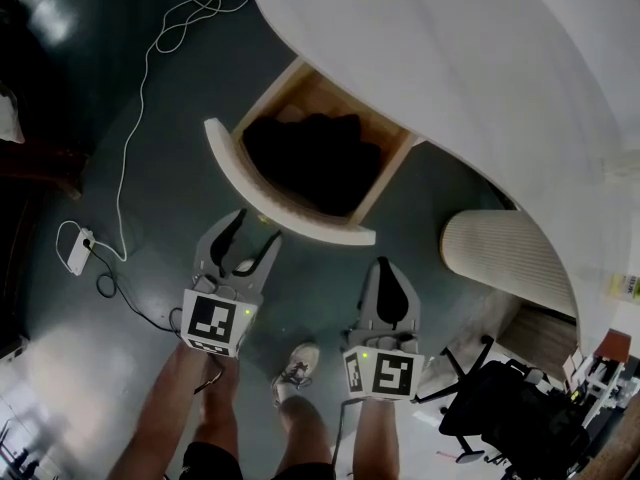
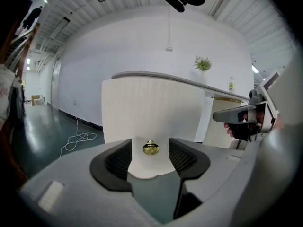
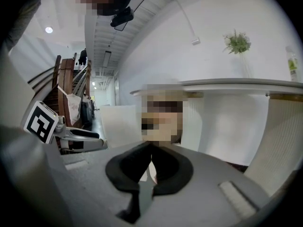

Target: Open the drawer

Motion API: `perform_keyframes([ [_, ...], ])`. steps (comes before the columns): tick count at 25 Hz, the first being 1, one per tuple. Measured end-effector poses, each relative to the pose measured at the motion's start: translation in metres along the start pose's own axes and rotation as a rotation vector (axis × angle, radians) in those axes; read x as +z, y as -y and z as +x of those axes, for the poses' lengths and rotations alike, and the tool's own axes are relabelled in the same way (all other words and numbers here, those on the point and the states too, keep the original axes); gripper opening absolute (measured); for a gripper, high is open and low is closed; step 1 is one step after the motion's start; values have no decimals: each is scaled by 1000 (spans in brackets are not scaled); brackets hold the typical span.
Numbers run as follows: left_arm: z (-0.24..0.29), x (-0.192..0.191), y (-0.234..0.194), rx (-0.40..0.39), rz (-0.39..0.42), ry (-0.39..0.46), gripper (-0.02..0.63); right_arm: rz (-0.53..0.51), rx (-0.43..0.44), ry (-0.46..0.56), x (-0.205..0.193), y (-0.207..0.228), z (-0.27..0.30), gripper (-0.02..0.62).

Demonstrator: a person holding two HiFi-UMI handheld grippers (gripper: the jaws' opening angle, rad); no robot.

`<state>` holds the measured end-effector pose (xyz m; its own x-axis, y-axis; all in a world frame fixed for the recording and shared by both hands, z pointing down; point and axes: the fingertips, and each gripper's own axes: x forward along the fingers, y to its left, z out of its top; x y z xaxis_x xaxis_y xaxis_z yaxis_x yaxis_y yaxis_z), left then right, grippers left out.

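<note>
Head view, near to far. At 6 o'clock stand the person's bare legs and one shoe on the dark floor. Two forearms reach up from the bottom edge, each hand level with the other and both grippers aimed toward 12 o'clock, tipped slightly downward.

Left gripper: jaws spread wide, with nothing clamped. In the left gripper view the brass knob sits between the two black pads with clear space on either side, so neither pad touches it. The fingertips lie just short of the drawer's curved white front.

Right gripper: at 3 o'clock of the left one and well apart from it. Its jaws are pressed together and hold nothing; the right gripper view shows the pads meeting along one seam. It hangs clear of the furniture.

Drawer: directly at 12 o'clock of the left gripper, standing pulled out from under the white desk. Its wooden box is exposed and holds a dark mass, possibly cloth; the view is too dim to tell.

Farther out: a fluted white panel at 3 o'clock of the drawer, a black office chair at 5 o'clock, and a white cable trailing from 11 o'clock down to a power strip at 9 o'clock.
</note>
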<state>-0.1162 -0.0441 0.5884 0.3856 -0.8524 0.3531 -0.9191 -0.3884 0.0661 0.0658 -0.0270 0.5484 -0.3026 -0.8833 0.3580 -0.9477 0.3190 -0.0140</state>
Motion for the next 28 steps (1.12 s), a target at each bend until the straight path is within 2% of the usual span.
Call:
perform_keyframes([
  [9, -25, 40, 10, 15, 5, 15, 245, -7, -18, 26, 35, 5, -26, 5],
  [15, -62, 87, 19, 47, -6, 1, 236, -27, -8, 56, 90, 1, -55, 5],
  [23, -118, 196, 27, 90, 17, 65, 196, -27, -10, 122, 184, -4, -104, 5],
  [28, -148, 268, 38, 101, 67, 115, 160, -51, 5, 167, 248, -10, -135, 5],
])
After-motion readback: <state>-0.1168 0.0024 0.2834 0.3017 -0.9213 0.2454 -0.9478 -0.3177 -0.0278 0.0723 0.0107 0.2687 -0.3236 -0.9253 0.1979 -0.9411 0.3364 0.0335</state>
